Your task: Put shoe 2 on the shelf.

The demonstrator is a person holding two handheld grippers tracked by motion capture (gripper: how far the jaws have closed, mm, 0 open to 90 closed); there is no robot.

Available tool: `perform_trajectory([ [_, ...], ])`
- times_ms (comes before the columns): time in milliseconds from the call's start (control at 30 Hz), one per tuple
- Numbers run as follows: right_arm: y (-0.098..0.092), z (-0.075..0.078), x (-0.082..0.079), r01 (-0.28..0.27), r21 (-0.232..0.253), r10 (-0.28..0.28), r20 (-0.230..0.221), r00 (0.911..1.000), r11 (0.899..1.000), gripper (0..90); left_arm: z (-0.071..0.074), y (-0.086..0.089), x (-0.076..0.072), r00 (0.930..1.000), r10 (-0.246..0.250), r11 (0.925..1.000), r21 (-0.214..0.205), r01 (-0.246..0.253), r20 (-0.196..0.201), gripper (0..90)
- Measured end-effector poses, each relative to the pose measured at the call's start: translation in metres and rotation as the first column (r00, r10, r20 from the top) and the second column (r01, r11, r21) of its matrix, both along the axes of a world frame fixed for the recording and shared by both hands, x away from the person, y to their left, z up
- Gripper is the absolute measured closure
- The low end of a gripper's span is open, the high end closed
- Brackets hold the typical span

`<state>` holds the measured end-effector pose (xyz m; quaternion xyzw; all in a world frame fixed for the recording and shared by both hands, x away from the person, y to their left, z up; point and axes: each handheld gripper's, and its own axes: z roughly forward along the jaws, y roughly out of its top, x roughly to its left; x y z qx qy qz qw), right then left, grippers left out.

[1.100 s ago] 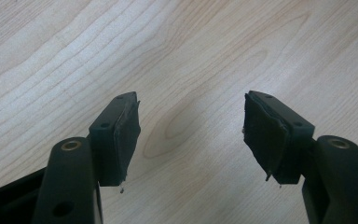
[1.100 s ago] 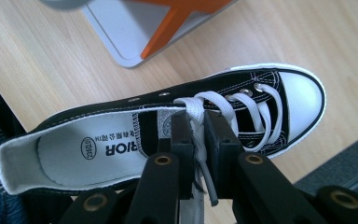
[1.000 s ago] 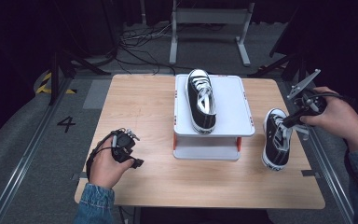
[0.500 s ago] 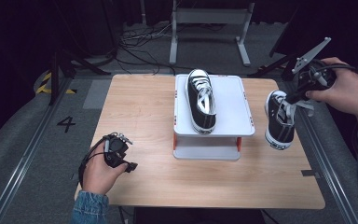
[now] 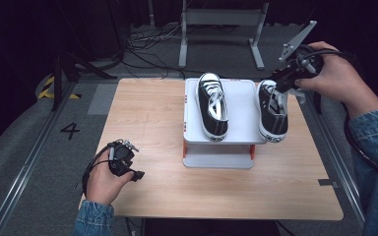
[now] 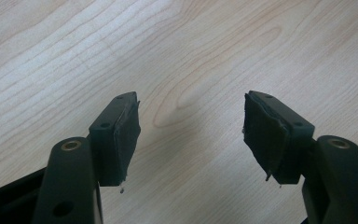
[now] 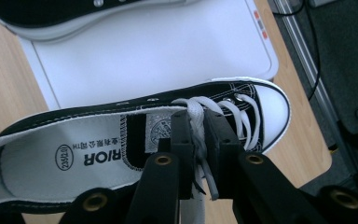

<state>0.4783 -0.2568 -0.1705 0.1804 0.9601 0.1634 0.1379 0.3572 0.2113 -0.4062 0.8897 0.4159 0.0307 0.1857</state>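
While the second shoe [image 5: 272, 110] was held by its tongue and laces in the closed right tool [image 5: 281, 83], it hung at the right edge of the white platform [image 5: 241, 118], beside the first shoe [image 5: 212, 105] already lying there. For a good placement, the sole should be lowered flat, parallel to its partner, fully on the platform before release. The left tool [image 5: 123, 160] rested on the bench [image 5: 147, 113], jaws apart, gripping nothing. Two shoes, two tools and one platform were counted.
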Motion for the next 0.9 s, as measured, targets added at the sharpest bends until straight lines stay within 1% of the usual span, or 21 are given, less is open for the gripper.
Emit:
perform_trajectory([
  [100,0.016,0.001,0.004,-0.028,0.006,0.028,0.015,0.9995,1.0,82.9,0.0,0.0,0.001,1.0,0.001,1.0,-0.007,-0.001,-0.002,36.8],
  [133,0.016,0.001,0.004,-0.028,0.006,0.028,0.015,0.9995,1.0,82.9,0.0,0.0,0.001,1.0,0.001,1.0,-0.007,-0.001,-0.002,36.8],
  [167,0.022,0.001,0.006,-0.041,0.004,0.041,0.026,0.9988,0.999,82.9,0.0,0.0,0.001,1.0,-0.006,1.0,-0.005,0.006,0.002,36.8],
  [233,0.032,0.001,0.009,-0.054,-0.002,0.054,0.034,0.998,0.999,82.9,0.0,0.0,0.002,1.0,-0.005,0.9999,-0.01,0.005,0.001,36.8],
  [267,0.043,0.0,0.012,-0.074,-0.017,0.075,0.054,0.9958,0.997,82.9,0.0,0.0,0.002,1.0,-0.004,0.9999,-0.011,0.004,0.0,36.8],
  [367,0.057,-0.002,0.015,-0.098,-0.038,0.1,0.069,0.9926,0.994,82.8,0.0,0.001,0.001,1.0,-0.004,0.9999,-0.014,0.003,-0.007,36.8],
  [400,0.061,-0.004,0.017,-0.114,-0.049,0.118,0.071,0.9905,0.992,82.8,0.0,0.001,0.001,1.0,-0.003,0.9999,-0.016,0.003,-0.003,36.8],
  [433,0.064,-0.005,0.017,-0.117,-0.048,0.121,0.075,0.9898,0.992,82.8,0.0,0.001,0.002,1.0,-0.007,0.9999,-0.013,0.007,0.003,36.8],
  [467,0.068,-0.007,0.018,-0.125,-0.049,0.129,0.082,0.9883,0.991,82.8,0.0,0.002,0.002,1.0,-0.006,0.9999,-0.015,0.007,0.001,36.8],
  [500,0.071,-0.01,0.019,-0.133,-0.05,0.137,0.085,0.987,0.99,82.8,-0.001,0.002,0.002,1.0,-0.008,0.9999,-0.015,0.008,-0.002,36.8],
  [567,0.076,-0.015,0.019,-0.156,-0.046,0.159,0.074,0.9845,0.987,82.8,-0.001,0.001,0.002,1.0,-0.007,0.9999,-0.015,0.006,-0.006,36.8],
  [600,0.078,-0.017,0.019,-0.159,-0.053,0.163,0.069,0.9842,0.986,82.8,-0.002,0.001,0.002,1.0,-0.005,0.9999,-0.016,0.005,-0.008,36.8],
  [667,0.081,-0.022,0.018,-0.166,-0.049,0.169,0.065,0.9834,0.985,82.7,-0.002,0.001,0.002,1.0,-0.008,0.9999,-0.014,0.008,-0.006,36.8],
  [700,0.081,-0.023,0.018,-0.159,-0.037,0.161,0.058,0.9852,0.987,82.7,-0.002,0.0,0.002,1.0,-0.008,0.9999,-0.013,0.007,-0.005,36.8],
  [800,0.083,-0.026,0.016,-0.172,-0.034,0.174,0.062,0.9828,0.984,82.6,-0.002,-0.001,0.002,0.9999,-0.008,0.9999,-0.013,0.008,-0.01,36.8],
  [833,0.083,-0.027,0.015,-0.17,-0.027,0.171,0.057,0.9836,0.985,82.5,-0.002,-0.002,0.003,0.9999,-0.014,0.9999,-0.007,0.014,-0.006,36.8],
  [900,0.083,-0.028,0.015,-0.158,-0.014,0.158,0.058,0.9857,0.987,82.3,-0.002,-0.003,0.003,0.9998,-0.015,0.9998,-0.009,0.015,-0.009,36.8],
])
